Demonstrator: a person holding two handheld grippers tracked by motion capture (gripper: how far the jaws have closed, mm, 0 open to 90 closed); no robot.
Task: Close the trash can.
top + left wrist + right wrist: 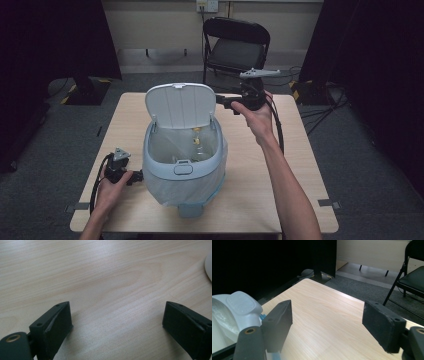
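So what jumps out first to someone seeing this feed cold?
The pale blue bin at mid-table, its lid standing open and a clear liner bulging over its sides. The right claw hangs open beside the lid; the left claw sits open by the bin's lower left.

Both forearms are bare, with no sleeve at either wrist. Each hand holds a black two-jaw gripper. The left gripper [134,176] carries a small grey three-cornered plate on top, and a black cable loops from its rear. The right gripper [223,100] has a larger grey three-cornered plate raised above it, and a black cable trails along the forearm. The jaws are matte black rectangular blocks with small screw holes; brass-coloured bushings sit at their hinges.
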